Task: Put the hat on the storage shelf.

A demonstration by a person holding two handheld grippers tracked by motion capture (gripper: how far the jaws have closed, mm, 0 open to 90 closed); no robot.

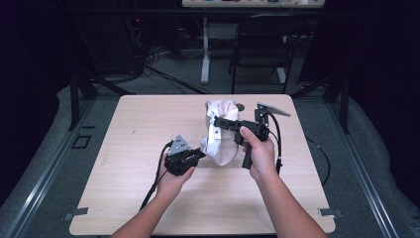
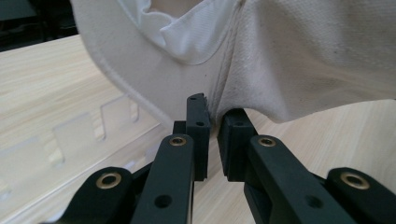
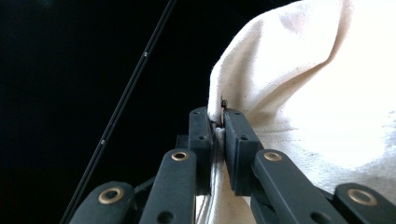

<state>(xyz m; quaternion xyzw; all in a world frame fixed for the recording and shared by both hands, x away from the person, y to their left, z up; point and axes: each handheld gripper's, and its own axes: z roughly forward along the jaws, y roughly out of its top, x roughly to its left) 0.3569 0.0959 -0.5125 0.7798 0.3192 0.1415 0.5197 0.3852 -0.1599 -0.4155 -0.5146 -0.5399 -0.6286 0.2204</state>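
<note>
**Q:** Near the middle of the high view, what is seen on the table (image 1: 124, 163)?

**A:** A cream-white cloth cap (image 1: 223, 144) is seen there, held up between two hand-held grippers over a pale wooden tabletop. Its lower end is lifted just off the wood or barely touching it; which one cannot be told.

**Q:** How is the left gripper (image 1: 200, 154) placed?

**A:** It is held low, left of centre, with its tips at the cap's lower left edge. In the left gripper view its jaws are closed on a fold of the cloth cap (image 2: 299, 60) where the stiff brim meets the crown, and the fabric is pinched between the pads.

**Q:** And the right gripper (image 1: 218, 120)?

**A:** It is held higher, right of centre, and pointed leftward across the top of the cap. In the right gripper view its jaws are clamped on a seam edge of the cloth cap (image 3: 299, 93), with the cloth squeezed thin between the black pads.

**Q:** What else is shown?

**A:** A dark chair (image 1: 262, 44) is set beyond the far edge of the table, at the upper centre of the frame.
</note>
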